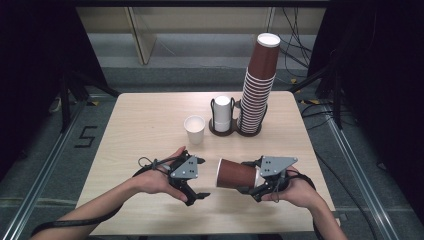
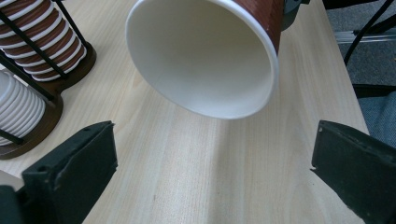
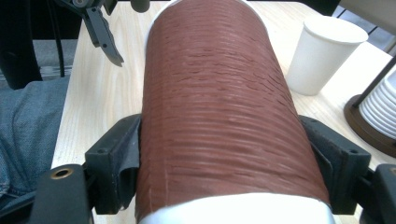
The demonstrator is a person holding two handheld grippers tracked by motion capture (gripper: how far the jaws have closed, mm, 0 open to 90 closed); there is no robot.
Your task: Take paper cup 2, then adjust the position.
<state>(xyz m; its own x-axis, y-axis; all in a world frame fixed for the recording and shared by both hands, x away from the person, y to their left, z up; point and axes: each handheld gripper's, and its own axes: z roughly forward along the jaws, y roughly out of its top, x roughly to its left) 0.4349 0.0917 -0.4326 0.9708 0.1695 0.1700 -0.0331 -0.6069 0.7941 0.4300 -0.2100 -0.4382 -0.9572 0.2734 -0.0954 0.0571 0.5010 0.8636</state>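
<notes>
Cup (image 1: 236, 173) lies sideways, clamped between right fingers (image 3: 116, 161); left fingers (image 2: 74, 163) spread empty.

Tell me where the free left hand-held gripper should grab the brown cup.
Probably the rim end of the brown cup, coming from its open mouth side: the cup lies level, mouth toward the open left hand-held gripper, while the right hand-held gripper clamps the other end.

Even overhead light fell on the pale table (image 1: 150, 120), while the surroundings stayed very dark. Shadows under objects were soft and short. The high view was slightly soft overall. In the left gripper view, the near black jaws blurred; the brown cup (image 3: 224, 116) rendered sharply.
</notes>
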